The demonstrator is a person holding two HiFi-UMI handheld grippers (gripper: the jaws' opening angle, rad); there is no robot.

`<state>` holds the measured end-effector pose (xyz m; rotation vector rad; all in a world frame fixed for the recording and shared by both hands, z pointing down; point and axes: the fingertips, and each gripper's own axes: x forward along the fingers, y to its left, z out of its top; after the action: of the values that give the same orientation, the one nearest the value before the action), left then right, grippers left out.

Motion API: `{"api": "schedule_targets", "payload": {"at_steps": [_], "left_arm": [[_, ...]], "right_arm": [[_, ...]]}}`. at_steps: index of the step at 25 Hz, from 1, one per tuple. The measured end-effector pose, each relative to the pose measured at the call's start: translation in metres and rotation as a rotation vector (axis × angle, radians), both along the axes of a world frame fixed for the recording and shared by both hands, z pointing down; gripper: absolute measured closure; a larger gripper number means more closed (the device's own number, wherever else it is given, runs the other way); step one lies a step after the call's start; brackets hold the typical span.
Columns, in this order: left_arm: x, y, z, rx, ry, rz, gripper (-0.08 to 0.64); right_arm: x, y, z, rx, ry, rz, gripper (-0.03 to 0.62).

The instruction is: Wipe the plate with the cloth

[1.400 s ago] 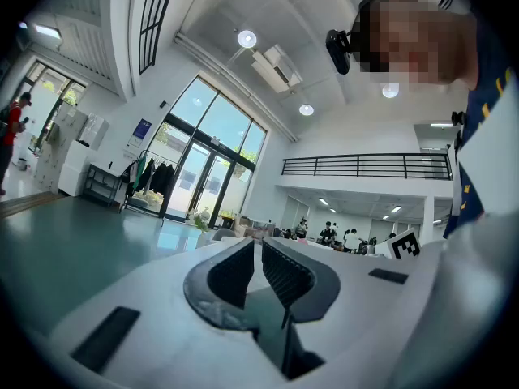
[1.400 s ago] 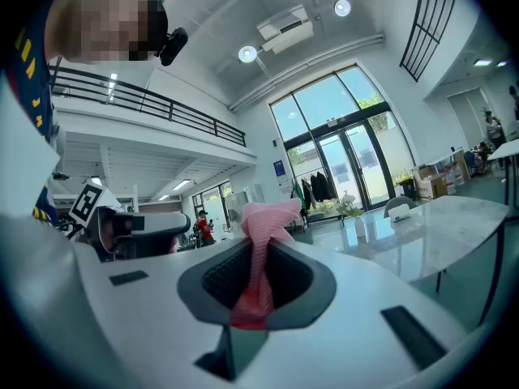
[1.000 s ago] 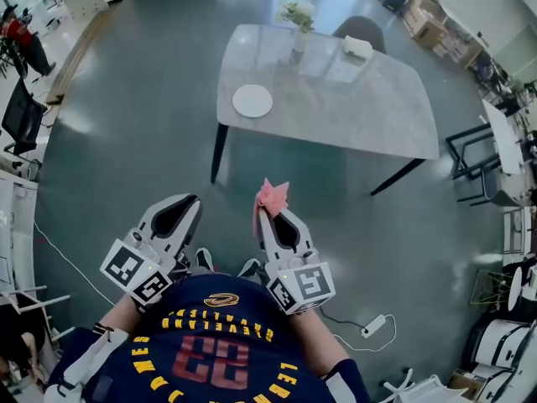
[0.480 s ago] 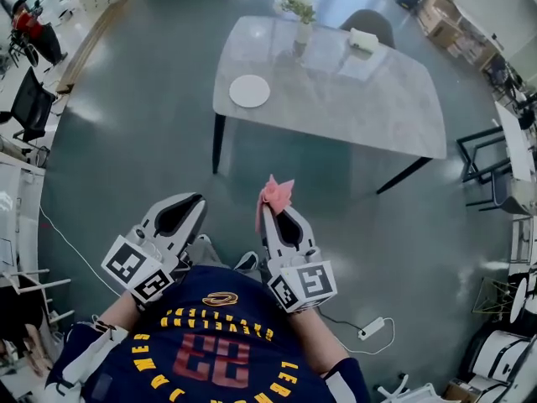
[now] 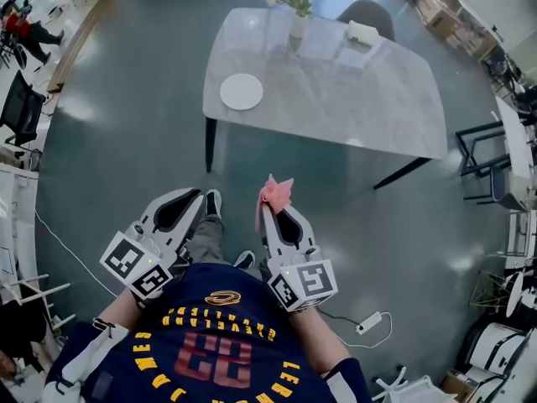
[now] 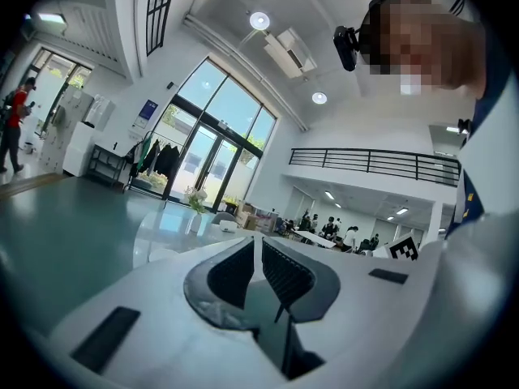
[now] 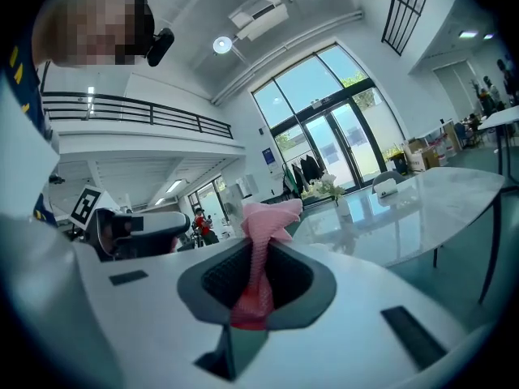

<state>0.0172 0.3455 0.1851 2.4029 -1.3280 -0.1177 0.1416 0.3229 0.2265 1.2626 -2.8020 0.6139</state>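
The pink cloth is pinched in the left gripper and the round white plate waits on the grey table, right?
No: the right gripper view shows the right gripper pinching the pink cloth. The round white plate is on the grey table.

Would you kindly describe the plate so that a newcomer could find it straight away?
Start at the large pale table ahead. Near its left edge, towards the front corner, lies the plate: flat, round, white and empty, unlike the upright flower vase and the white box farther back.

1 plate point(image 5: 241, 91), 1 cloth point(image 5: 275, 191), 1 table point(image 5: 377, 99), 1 vase point(image 5: 297, 28) w/ flowers, 1 chair point(image 5: 367, 11) & 2 hand-held grippers point(image 5: 196, 196) point(image 5: 268, 211).
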Motion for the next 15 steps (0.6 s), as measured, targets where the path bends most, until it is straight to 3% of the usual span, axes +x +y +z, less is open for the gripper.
{"api": "schedule_targets", "payload": {"at_steps": [7, 15], "left_arm": [[-0.020, -0.087, 0.008, -0.024, 0.045, 0.055, 0.525], [-0.074, -0.185, 0.027, -0.075, 0.076, 0.069, 0.525]], "right_arm": [[-0.015, -0.071, 0.009, -0.032, 0.040, 0.066, 0.552], [-0.058, -0.156, 0.019, -0.081, 0.091, 0.114, 0.551]]}}
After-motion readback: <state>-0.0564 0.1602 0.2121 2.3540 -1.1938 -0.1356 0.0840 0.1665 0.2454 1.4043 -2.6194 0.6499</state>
